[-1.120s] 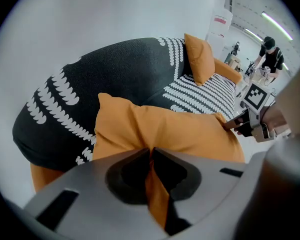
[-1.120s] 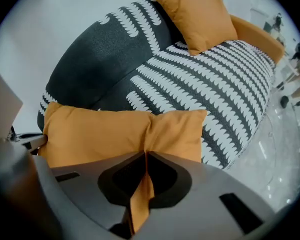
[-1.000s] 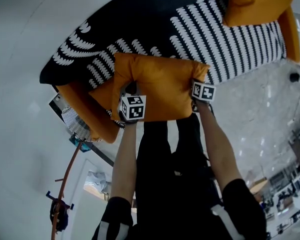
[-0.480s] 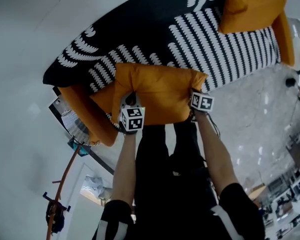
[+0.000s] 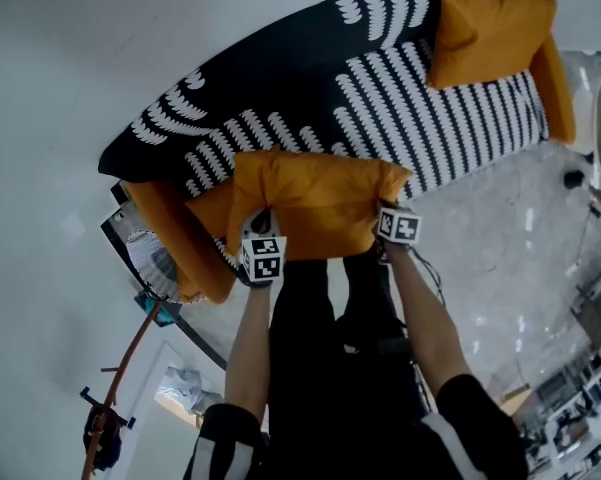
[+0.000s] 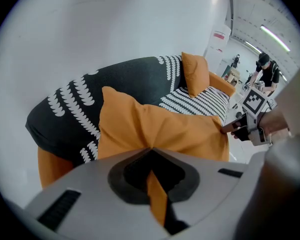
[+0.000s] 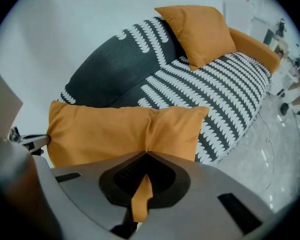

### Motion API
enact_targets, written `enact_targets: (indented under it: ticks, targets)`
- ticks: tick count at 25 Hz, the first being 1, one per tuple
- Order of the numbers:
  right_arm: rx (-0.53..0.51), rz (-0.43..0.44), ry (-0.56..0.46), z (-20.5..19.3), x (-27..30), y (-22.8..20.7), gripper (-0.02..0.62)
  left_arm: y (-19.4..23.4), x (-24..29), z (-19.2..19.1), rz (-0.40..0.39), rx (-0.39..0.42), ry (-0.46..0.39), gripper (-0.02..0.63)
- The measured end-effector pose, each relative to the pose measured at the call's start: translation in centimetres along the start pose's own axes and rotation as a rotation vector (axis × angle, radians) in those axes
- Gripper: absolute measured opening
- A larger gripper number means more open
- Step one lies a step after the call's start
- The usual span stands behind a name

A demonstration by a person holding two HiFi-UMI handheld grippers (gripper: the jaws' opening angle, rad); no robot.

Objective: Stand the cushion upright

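The orange cushion hung at the front edge of the black-and-white patterned sofa, toward its left end, held by its near edge at two spots. The left claw had just been closing its jaws and stood nearly together on a thin fold of the cushion's fabric; the right claw was likewise pinched tight on a small fold near the other corner. Whether the far edge touched the seat could not be made out. The likely trouble lay in those slight grips: only cloth was caught, not the filling, so the weight could pull a fold free, and the cushion might then twist from one corner or drop to the floor. Being soft, it could also sag and flop forward instead of standing as the second cushion did. No brand or label showed on the cushion or sofa; the marker cubes bore only black-and-white squares, and a distant sign was too small to read.
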State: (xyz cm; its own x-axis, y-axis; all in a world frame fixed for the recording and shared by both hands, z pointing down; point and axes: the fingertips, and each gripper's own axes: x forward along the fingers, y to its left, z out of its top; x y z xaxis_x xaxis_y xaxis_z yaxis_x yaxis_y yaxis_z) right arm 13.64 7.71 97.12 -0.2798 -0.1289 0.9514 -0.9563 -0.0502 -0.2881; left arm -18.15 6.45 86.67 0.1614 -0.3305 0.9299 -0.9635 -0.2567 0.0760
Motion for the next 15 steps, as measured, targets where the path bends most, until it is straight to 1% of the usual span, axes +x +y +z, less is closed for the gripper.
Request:
enact_targets:
  ticks: [3,6,10,13,15]
  targets:
    - [-0.026,0.005,-0.018,0.6,-1.1,0.6,-0.005,-0.1,-0.9,-0.6,-0.001,-0.019,-0.003,0.002]
    - [-0.038,0.017,-0.036,1.3,-2.3,1.1,-0.005,0.0,-2.2,-0.3,0.003,-0.013,-0.009,0.0]
    - [-0.053,0.011,-0.064,2.1,-4.3,1.2,-0.005,-0.7,-3.8,-0.5,-0.01,-0.012,-0.047,0.0]
    - [-0.076,0.011,-0.112,4.1,-6.2,1.2,-0.005,-1.3,-5.5,1.5,-0.013,0.011,-0.085,0.0]
    - [-0.09,0.017,-0.149,5.9,-7.3,1.4,-0.004,-1.6,-5.8,2.5,-0.021,0.004,-0.122,0.0]
